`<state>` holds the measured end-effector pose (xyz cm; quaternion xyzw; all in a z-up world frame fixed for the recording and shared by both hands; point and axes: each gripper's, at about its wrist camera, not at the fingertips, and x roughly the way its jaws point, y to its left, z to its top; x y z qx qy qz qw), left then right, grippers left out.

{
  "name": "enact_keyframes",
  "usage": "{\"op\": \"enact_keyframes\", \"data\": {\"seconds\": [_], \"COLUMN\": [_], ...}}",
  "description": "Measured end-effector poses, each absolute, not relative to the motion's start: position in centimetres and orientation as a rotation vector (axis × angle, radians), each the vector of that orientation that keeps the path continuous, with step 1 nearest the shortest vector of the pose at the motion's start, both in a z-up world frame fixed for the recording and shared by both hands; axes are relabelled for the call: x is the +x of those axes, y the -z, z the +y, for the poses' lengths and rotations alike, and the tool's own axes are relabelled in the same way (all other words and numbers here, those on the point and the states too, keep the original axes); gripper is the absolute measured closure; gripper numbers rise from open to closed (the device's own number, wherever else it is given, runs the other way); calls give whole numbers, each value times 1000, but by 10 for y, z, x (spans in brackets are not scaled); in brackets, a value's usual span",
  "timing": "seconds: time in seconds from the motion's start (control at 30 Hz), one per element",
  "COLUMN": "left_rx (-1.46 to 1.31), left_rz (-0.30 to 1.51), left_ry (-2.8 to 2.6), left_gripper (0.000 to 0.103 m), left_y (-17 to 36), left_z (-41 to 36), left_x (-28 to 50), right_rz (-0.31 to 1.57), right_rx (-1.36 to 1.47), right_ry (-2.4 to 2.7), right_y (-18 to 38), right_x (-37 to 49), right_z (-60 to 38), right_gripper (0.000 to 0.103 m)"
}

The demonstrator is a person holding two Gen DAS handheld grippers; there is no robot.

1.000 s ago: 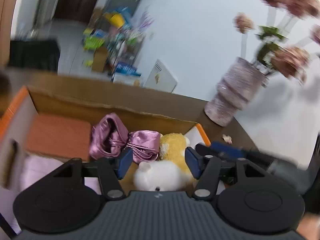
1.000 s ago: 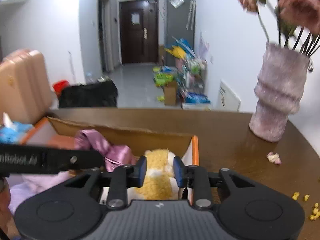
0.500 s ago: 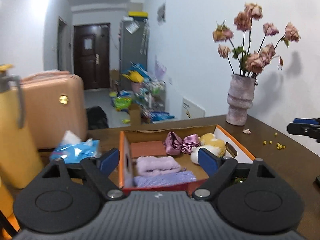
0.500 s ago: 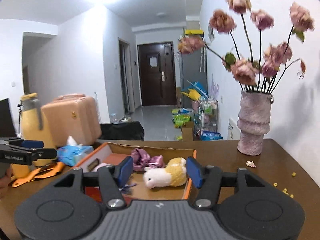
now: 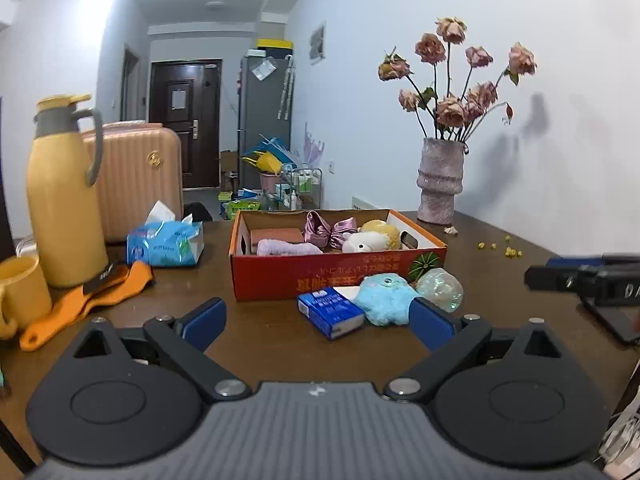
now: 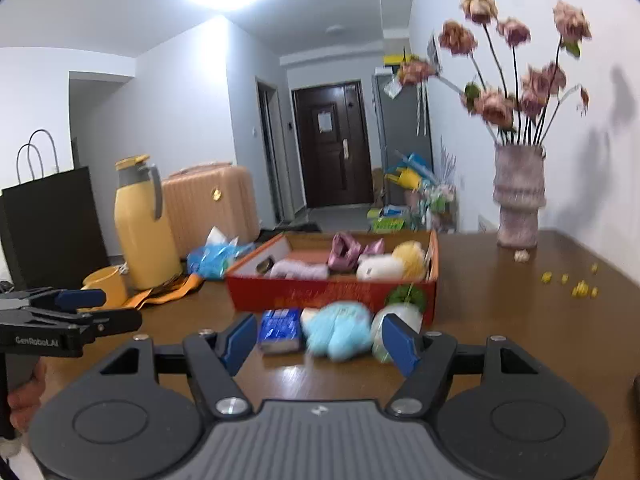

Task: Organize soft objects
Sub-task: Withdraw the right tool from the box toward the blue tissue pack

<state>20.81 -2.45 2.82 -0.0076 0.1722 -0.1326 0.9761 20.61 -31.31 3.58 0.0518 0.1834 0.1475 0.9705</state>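
Observation:
A red cardboard box [image 5: 280,274] [image 6: 332,292] sits on the brown table. It holds a pink satin bow [image 5: 326,230], a white and yellow plush [image 5: 374,238], a lilac cloth [image 5: 288,247] and a salmon pad [image 5: 276,235]. In front of the box lie a light blue plush [image 5: 382,298] [image 6: 338,330], a clear squishy ball [image 5: 440,288] and a blue packet [image 5: 330,312] [image 6: 280,328]. My left gripper [image 5: 318,324] is open and empty, held back from these. My right gripper [image 6: 318,340] is open and empty too, just short of the blue plush.
A yellow thermos [image 5: 62,196], a yellow mug [image 5: 22,296], an orange strap [image 5: 88,302] and a blue tissue pack [image 5: 164,242] stand to the left. A vase of dried roses [image 5: 440,182] stands at the back right, with yellow crumbs [image 5: 500,249] near it.
Both grippers have pulled back out of the box and opened wide. The white and yellow plush now lies in the box, and the items in front of the box have come into view.

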Motion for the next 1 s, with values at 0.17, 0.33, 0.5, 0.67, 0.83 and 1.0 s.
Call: {"op": "enact_keyframes", "data": {"seconds": [0.17, 0.33, 0.5, 0.67, 0.83, 1.0], "left_rx": [-52, -56, -50, -61, -66, -73], "left_rz": [388, 395, 455, 472, 515, 528], "left_ry": [255, 230, 249, 273, 239, 207], "left_gripper": [2, 2, 2, 4, 10, 10], "left_y": [-21, -13, 2, 7, 8, 7], "left_z": [-23, -27, -40, -45, -29, -7], "left_x": [196, 200, 222, 261, 326, 365], "right_rz": [389, 410, 443, 485, 558, 604], "right_rx": [122, 185, 186, 206, 172, 28], "right_ry": [-268, -295, -290, -326, -386, -436], "right_y": [-25, -11, 1, 7, 21, 30], "right_x": [192, 191, 203, 234, 295, 354], "right_z": [-312, -318, -318, -314, -285, -231], "right_gripper": [35, 37, 46, 54, 53, 53]}}
